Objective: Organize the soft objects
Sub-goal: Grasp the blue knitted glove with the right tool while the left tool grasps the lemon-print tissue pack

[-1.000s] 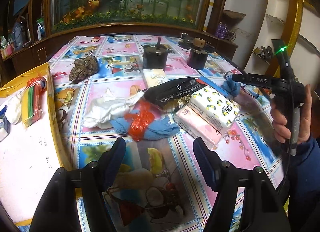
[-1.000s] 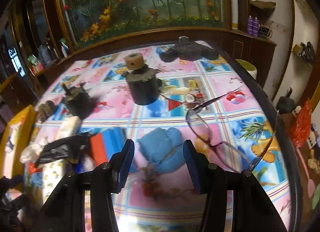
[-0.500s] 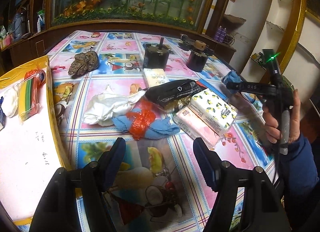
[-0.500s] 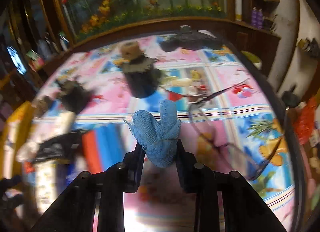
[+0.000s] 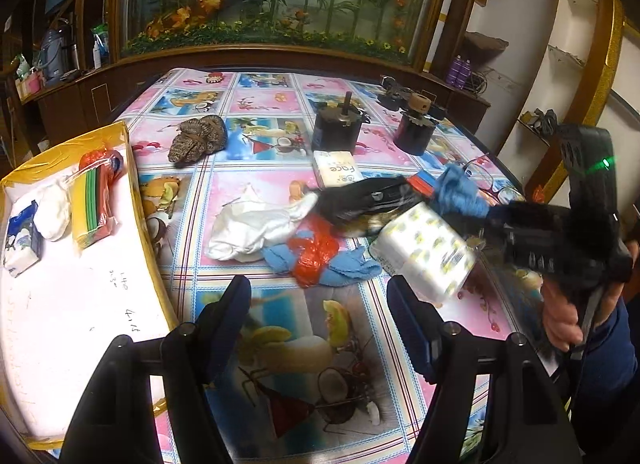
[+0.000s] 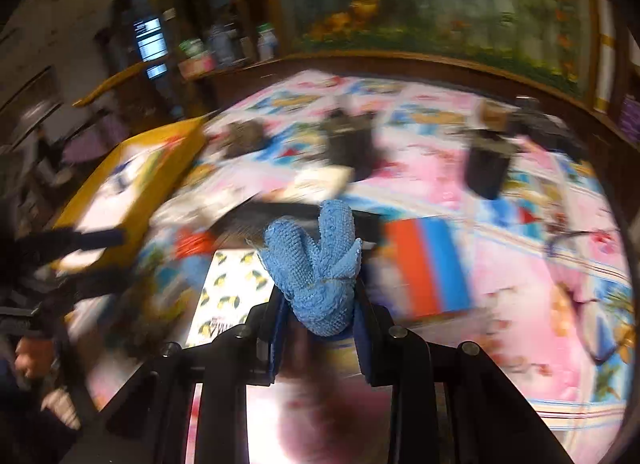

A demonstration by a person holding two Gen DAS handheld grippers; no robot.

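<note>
Since half a second ago the right gripper (image 6: 316,338) has swung left with the blue knitted cloth (image 6: 316,276), so it now hangs over the lemon-print tissue pack (image 6: 228,292) rather than over the bare pink cloth near the right edge of the table (image 5: 344,348); most of the right wrist view is motion-blurred. Both blue pads pinch the cloth's lower end, and its two lobes stick up clear of the tabletop. From the left wrist view the same cloth (image 5: 460,192) shows in the air above the right side of the table, at the tip of the right gripper (image 5: 490,211), which is held in a hand (image 5: 564,316). Left gripper (image 5: 318,308) is spread wide and holding nothing, low over the near edge of the table. Between and beyond its fingers lies the pile: white cloth (image 5: 256,224), a red plastic bag (image 5: 314,250) on a second blue cloth (image 5: 344,268), a black pouch (image 5: 368,198), and the tissue pack (image 5: 424,252), blurred. Yellow-rimmed tray (image 5: 138,200) sits at the left edge of the table, holding a white sock (image 5: 52,210), a small tissue pack (image 5: 20,244) and a bagged set of coloured sheets (image 5: 94,200). Two dark motors (image 5: 336,130) stand toward the far edge.
</note>
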